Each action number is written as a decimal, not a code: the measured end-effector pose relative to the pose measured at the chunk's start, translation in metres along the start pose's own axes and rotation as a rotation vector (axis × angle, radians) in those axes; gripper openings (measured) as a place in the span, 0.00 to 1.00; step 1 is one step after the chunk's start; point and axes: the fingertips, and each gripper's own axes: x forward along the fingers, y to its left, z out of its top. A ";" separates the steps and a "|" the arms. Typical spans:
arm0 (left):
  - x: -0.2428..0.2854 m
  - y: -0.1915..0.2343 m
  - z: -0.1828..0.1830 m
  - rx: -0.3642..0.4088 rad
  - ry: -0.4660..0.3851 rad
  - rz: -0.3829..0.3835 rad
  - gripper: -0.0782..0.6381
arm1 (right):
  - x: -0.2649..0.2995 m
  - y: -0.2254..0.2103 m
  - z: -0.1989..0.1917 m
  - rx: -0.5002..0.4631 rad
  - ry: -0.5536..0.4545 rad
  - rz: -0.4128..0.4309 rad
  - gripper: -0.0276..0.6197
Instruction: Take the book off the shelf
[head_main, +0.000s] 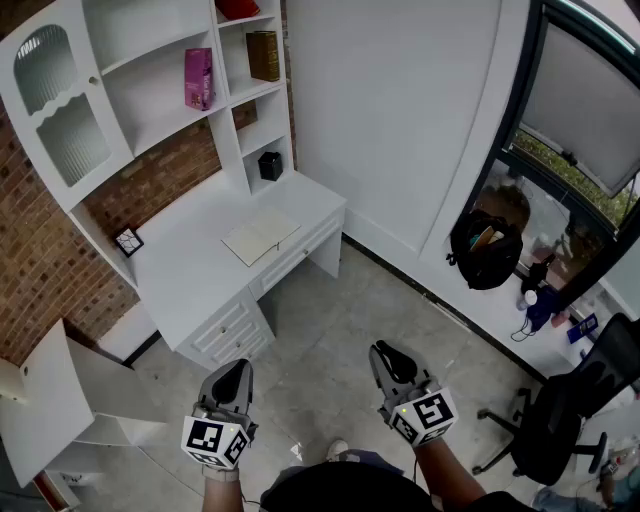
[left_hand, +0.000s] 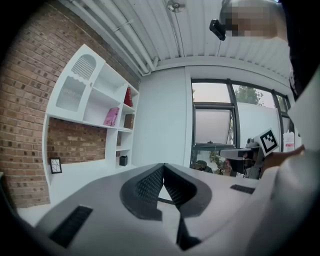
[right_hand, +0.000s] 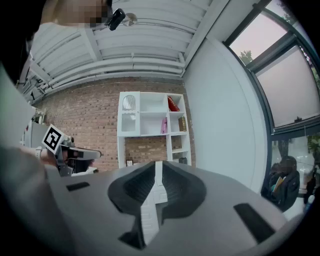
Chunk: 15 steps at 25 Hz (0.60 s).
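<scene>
A white shelf unit (head_main: 150, 70) rises over a white desk (head_main: 190, 270) at the far left. On its shelves stand a pink book (head_main: 198, 78), a brown book (head_main: 263, 55) and a red book (head_main: 237, 8). The same pink book (right_hand: 164, 125) and brown book (right_hand: 183, 123) show small in the right gripper view, and the pink book (left_hand: 111, 116) in the left gripper view. My left gripper (head_main: 232, 378) and right gripper (head_main: 388, 360) hang low over the floor, well short of the desk. Both are shut with nothing between the jaws.
An open notebook (head_main: 261, 237), a black cup (head_main: 270, 165) and a small picture frame (head_main: 128, 240) sit on the desk. Desk drawers (head_main: 235, 330) face the floor. A black backpack (head_main: 485, 250) leans by the window, an office chair (head_main: 565, 410) stands at right, and a white panel (head_main: 60, 400) at left.
</scene>
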 end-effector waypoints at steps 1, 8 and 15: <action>0.002 0.000 -0.002 0.004 -0.003 -0.004 0.12 | 0.000 -0.001 0.000 -0.001 -0.003 0.002 0.12; 0.011 -0.014 -0.002 0.013 -0.002 -0.005 0.12 | -0.009 -0.014 -0.003 0.009 -0.016 0.006 0.12; 0.018 -0.025 -0.004 0.002 0.002 -0.017 0.12 | -0.015 -0.022 0.003 0.067 -0.036 0.024 0.12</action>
